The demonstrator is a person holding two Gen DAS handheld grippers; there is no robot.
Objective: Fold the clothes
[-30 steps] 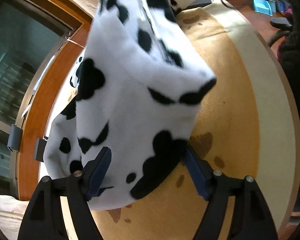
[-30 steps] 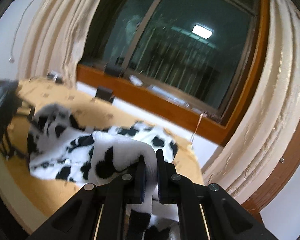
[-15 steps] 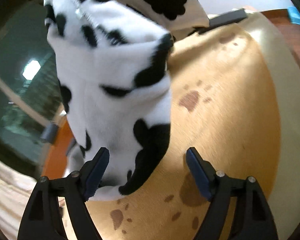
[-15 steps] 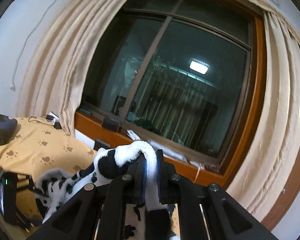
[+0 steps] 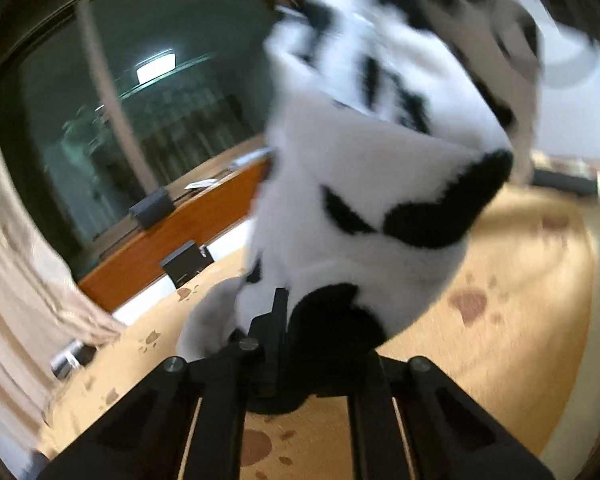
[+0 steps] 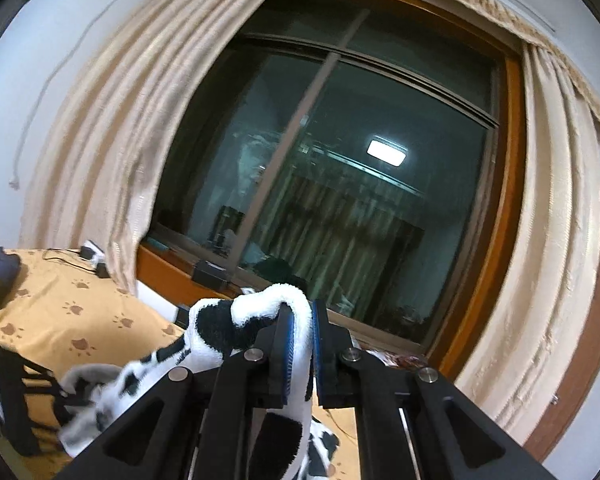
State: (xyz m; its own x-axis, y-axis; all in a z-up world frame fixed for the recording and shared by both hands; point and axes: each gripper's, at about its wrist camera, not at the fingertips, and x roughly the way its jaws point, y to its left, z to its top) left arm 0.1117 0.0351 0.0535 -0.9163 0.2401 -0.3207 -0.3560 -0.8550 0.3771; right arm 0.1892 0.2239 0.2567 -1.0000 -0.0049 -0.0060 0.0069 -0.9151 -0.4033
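- Left gripper (image 5: 288, 320) clamped on the lower edge of the fluffy black-and-white cow-print garment (image 5: 364, 208), jaws pressed tight together.
- Right gripper (image 6: 302, 340) pinched narrow on another fold of that garment (image 6: 256, 316), cloth squeezed between the blue pads (image 6: 288, 344).
- Garment lifted above the tan paw-print bedspread (image 5: 520, 280), hanging between both tools.
- Dark window (image 6: 340, 168) and beige curtains (image 6: 112, 120) behind.

Left view: fleece (image 5: 364, 184) top motion-blurred, cut by upper edge; garment type unclear. Left tongs (image 5: 290, 320) tips buried in fleece, right finger hidden. Bedspread (image 5: 520, 280) far side smeared. Right view: fleece (image 6: 260, 320) hangs past bottom edge; lower left part blurred. Dark frame (image 6: 16, 392) at left edge cut off, unidentifiable. Objects on sill (image 6: 208, 272) too small to tell.
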